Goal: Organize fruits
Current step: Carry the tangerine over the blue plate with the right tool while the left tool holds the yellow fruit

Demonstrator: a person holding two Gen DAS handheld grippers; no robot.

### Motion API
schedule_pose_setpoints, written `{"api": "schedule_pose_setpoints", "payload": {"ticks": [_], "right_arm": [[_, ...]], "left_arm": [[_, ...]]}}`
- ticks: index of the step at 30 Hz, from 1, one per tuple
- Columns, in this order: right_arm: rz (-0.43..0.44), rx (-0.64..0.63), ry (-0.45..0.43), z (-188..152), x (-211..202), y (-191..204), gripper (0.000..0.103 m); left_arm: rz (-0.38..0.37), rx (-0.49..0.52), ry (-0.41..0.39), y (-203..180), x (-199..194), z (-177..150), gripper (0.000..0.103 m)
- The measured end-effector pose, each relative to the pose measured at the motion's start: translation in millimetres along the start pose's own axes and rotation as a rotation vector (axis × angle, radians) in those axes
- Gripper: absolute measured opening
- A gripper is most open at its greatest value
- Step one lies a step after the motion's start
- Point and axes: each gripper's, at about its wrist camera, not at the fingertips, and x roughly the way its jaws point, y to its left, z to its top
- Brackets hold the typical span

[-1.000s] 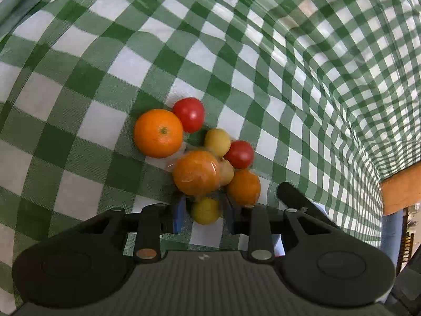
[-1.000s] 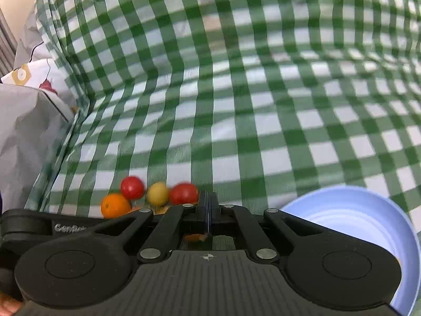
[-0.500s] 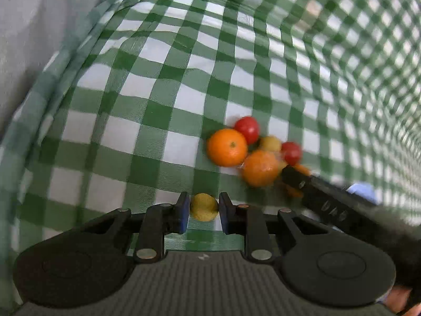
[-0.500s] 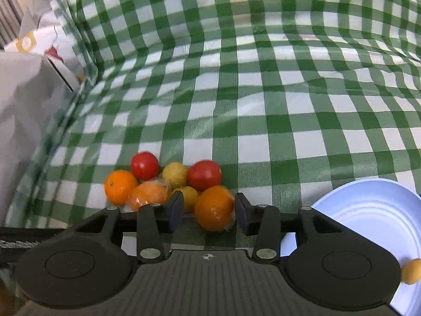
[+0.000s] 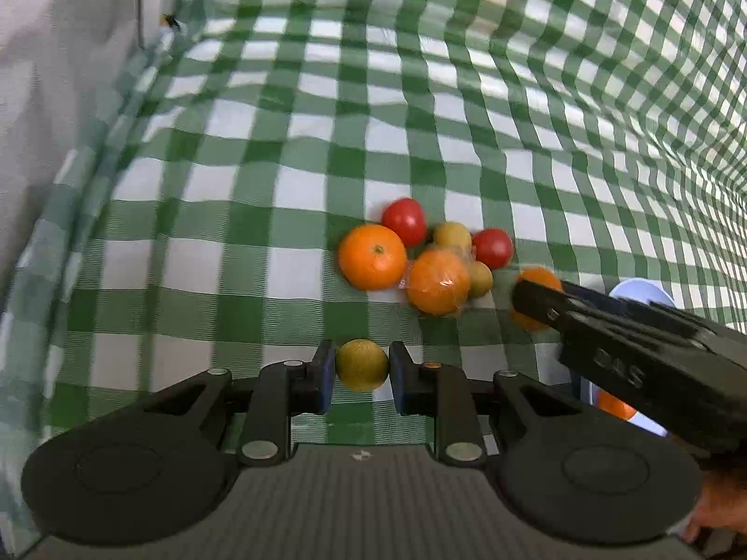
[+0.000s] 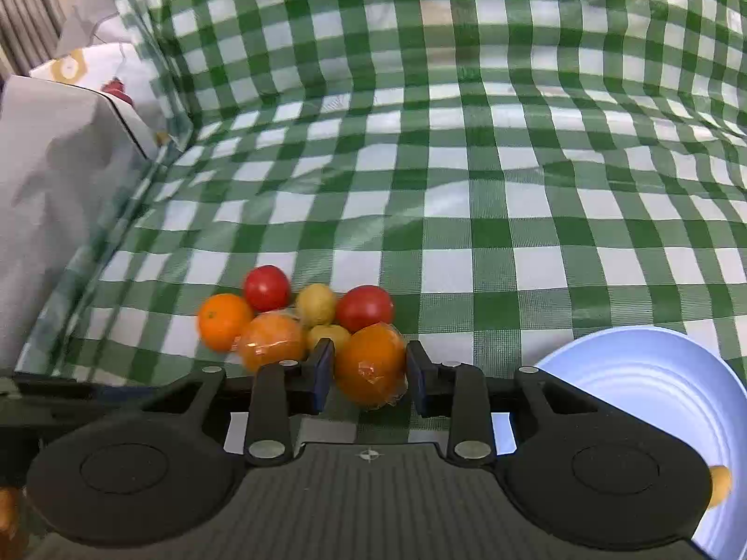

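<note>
My left gripper is shut on a small yellow-green fruit and holds it above the checked cloth, near the fruit pile. The pile holds a bare orange, a plastic-wrapped orange, two red tomatoes and small yellow fruits. My right gripper has its pads around another wrapped orange at the pile's right end; it also shows in the left wrist view. A pale blue plate lies to the right with a small orange fruit on it.
The green and white checked cloth covers the table and rises at the back. A grey wrapped box stands at the left edge of the cloth.
My left gripper has lifted the small yellow-green fruit out of the pile and drawn back. My right gripper opened, moved to the pile and closed around the wrapped orange.
</note>
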Motion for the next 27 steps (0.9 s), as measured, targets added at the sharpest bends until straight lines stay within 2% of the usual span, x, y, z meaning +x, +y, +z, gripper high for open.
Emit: {"api": "schedule_pose_setpoints", "payload": {"ticks": [3, 8, 10, 17, 27], "right_arm": [[0.012, -0.032, -0.019, -7, -22, 7, 0.035], [0.037, -0.108, -0.040, -33, -64, 30, 0.035], [0.042, -0.148, -0.028, -47, -73, 39, 0.035], [-0.025, -0.241, 0.108, -77, -51, 51, 0.035], [-0.047, -0.270, 0.166, -85, -38, 48, 0.036]], "left_arm": [[0.011, -0.016, -0.023, 7, -16, -7, 0.026], [0.041, 0.034, -0.069, 12, -50, -34, 0.026], [0.052, 0.059, -0.064, 9, -53, -46, 0.026], [0.086, 0.153, 0.008, -5, -34, -58, 0.027], [0.103, 0.220, 0.050, -15, -19, -61, 0.027]]}}
